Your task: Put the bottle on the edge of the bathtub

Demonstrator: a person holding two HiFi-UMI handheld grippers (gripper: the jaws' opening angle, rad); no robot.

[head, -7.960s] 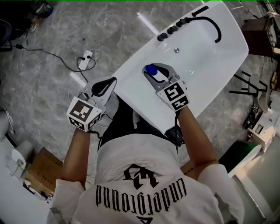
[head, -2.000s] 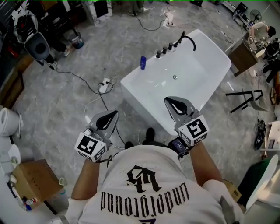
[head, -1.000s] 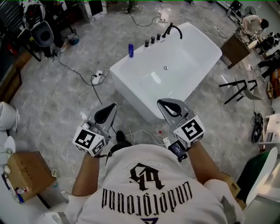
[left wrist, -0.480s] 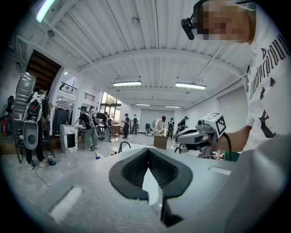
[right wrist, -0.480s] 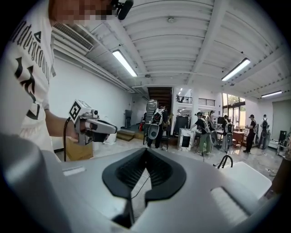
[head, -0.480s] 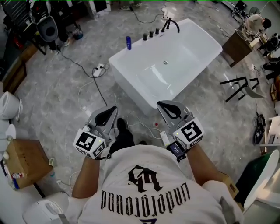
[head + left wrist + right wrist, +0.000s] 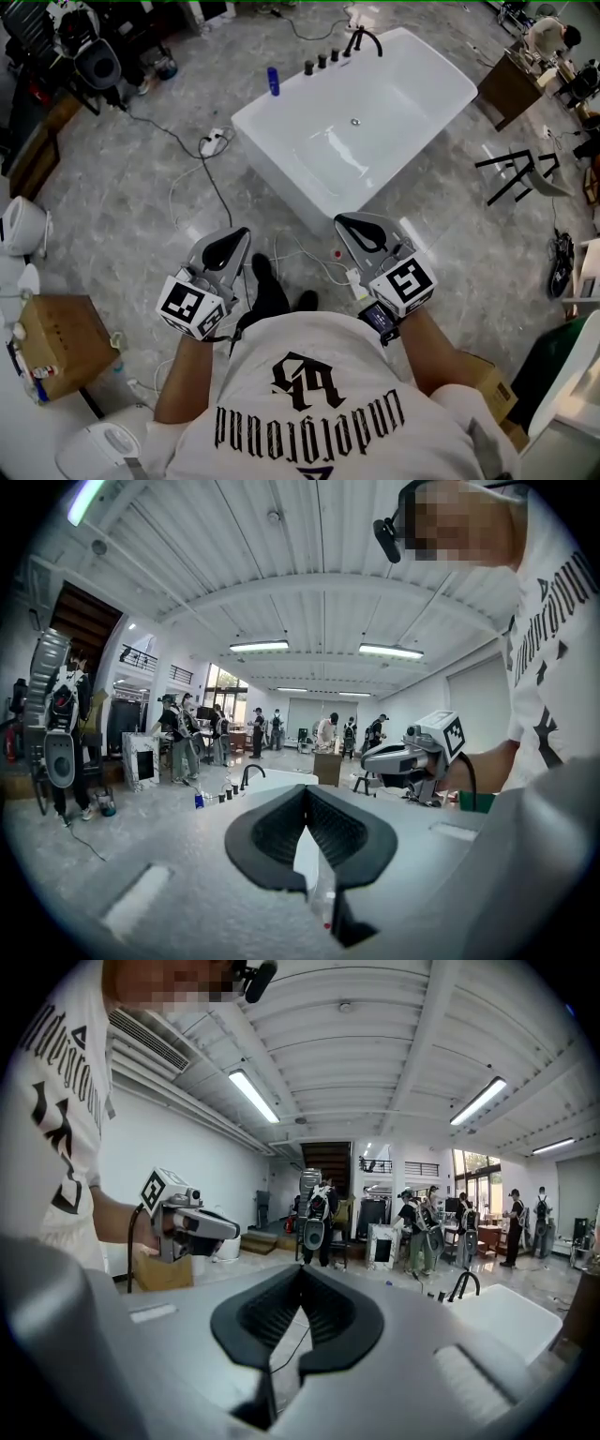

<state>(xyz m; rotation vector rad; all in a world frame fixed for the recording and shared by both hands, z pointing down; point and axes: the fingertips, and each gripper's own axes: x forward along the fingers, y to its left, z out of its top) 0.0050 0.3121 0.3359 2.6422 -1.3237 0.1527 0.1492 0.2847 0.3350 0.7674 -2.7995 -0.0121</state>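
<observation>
Two grippers: left gripper (image 7: 234, 240) and right gripper (image 7: 351, 226) are held over the floor (image 7: 131, 197), well apart from the bathtub (image 7: 281, 173).
Jaws: both pairs are closed together, with nothing between them.
Bottle (image 7: 273, 81): blue, upright on the bathtub rim, near the taps (image 7: 322, 61).

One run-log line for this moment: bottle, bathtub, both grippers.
bottle: upright on bathtub edge, beside taps | left gripper: shut, empty | right gripper: shut, empty | both grippers: away from tub
</observation>
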